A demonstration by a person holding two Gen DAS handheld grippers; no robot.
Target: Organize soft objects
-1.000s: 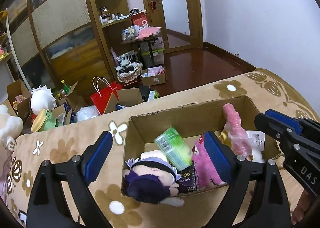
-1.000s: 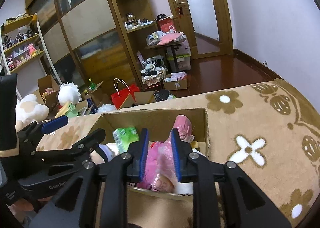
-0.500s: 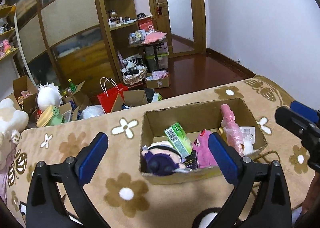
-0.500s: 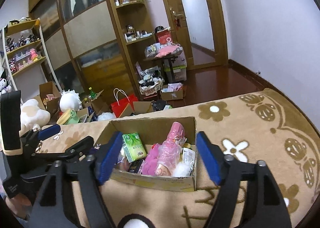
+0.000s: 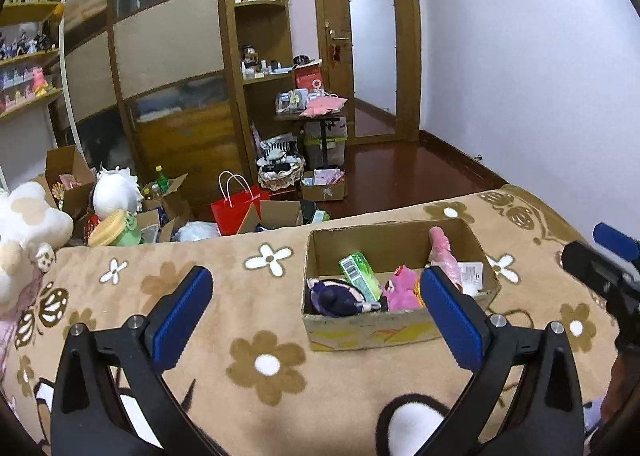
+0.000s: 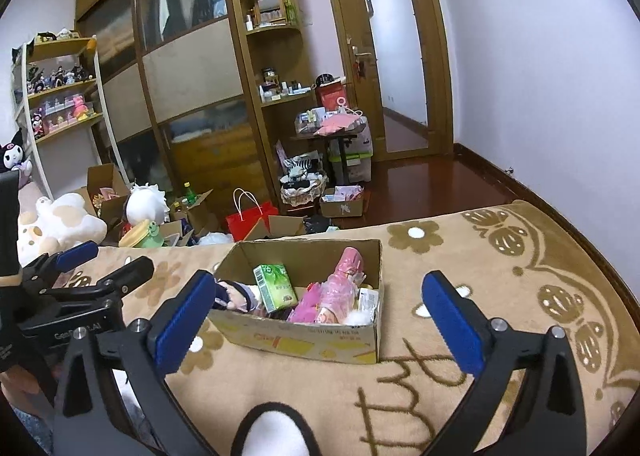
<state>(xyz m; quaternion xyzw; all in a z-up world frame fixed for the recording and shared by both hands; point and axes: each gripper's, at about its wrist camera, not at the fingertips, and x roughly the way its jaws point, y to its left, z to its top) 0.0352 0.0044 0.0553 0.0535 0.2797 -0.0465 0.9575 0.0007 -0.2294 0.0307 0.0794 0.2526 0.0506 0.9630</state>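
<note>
one cardboard box (image 6: 304,338), one green packet (image 6: 276,288), two pink toys (image 6: 340,288)

The cardboard box (image 6: 304,340) sits on the blanket (image 6: 500,264), holding a doll (image 5: 334,298) left of a packet (image 5: 359,274).

Tan flower-patterned blanket (image 6: 460,256), open cardboard box (image 6: 304,340) resting on it, toys inside
</note>
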